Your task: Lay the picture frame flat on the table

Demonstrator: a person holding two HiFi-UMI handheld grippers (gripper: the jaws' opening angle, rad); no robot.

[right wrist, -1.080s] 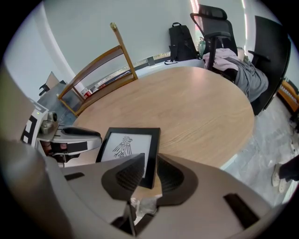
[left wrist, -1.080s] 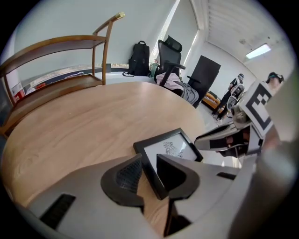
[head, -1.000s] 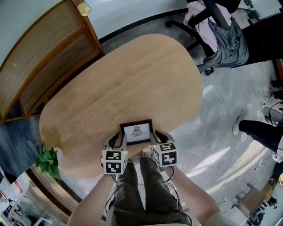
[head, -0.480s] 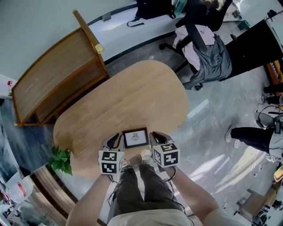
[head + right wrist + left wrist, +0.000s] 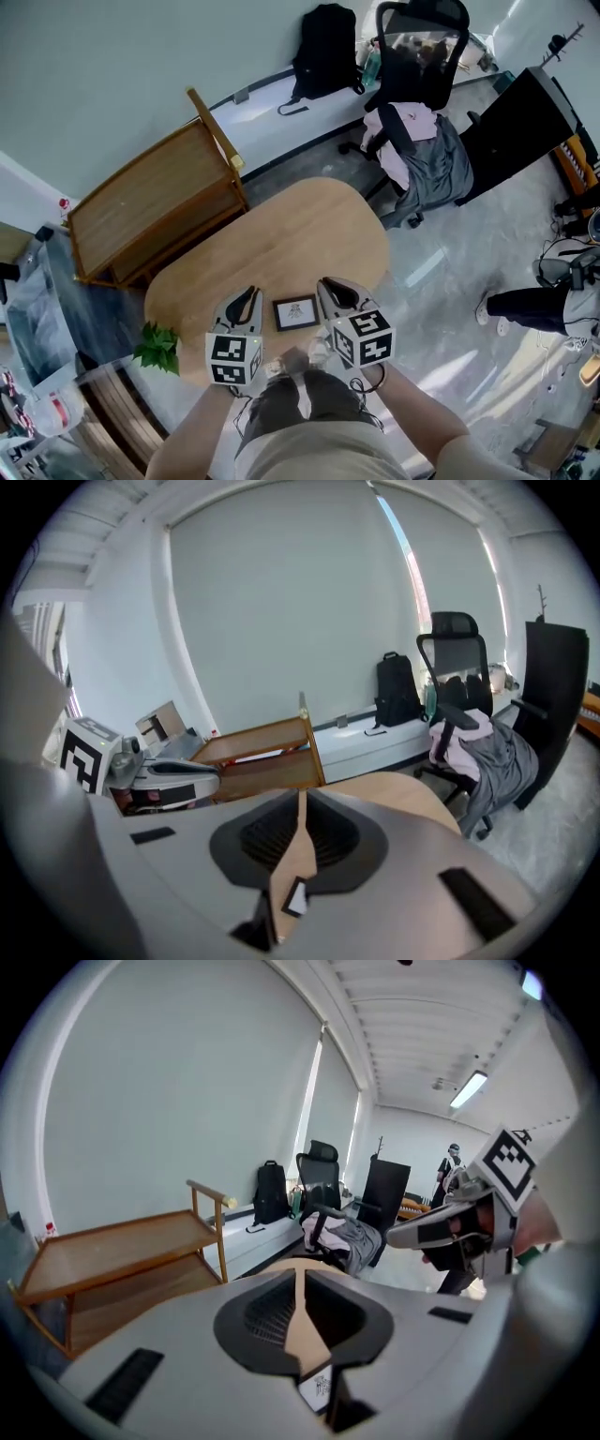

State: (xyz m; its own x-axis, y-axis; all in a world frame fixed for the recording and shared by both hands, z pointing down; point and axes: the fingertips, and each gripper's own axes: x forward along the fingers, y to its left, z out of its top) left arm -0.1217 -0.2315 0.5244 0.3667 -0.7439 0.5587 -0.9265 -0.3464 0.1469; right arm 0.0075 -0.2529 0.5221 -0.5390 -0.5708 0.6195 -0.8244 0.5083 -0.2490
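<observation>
The small black picture frame (image 5: 295, 312) lies flat on the wooden table (image 5: 281, 234), near its front edge. In the head view my left gripper (image 5: 249, 296) hangs above the table just left of the frame. My right gripper (image 5: 332, 286) hangs just right of it. Neither touches the frame. Both are raised above the tabletop. In the left gripper view my left gripper (image 5: 300, 1279) has its jaws together, and the picture frame (image 5: 320, 1387) shows below them. In the right gripper view my right gripper (image 5: 301, 799) is likewise shut, with the picture frame (image 5: 294, 899) below it.
A wooden shelf unit (image 5: 150, 206) stands behind the table at left. An office chair (image 5: 417, 56) draped with clothes and a black backpack (image 5: 328, 47) are at the back right. A green plant (image 5: 157, 347) sits by the table's left edge. A person's leg (image 5: 516, 305) shows at right.
Both grippers have risen away from the frame, which now lies flat between them. The head camera has moved up and back, so the table looks smaller.
</observation>
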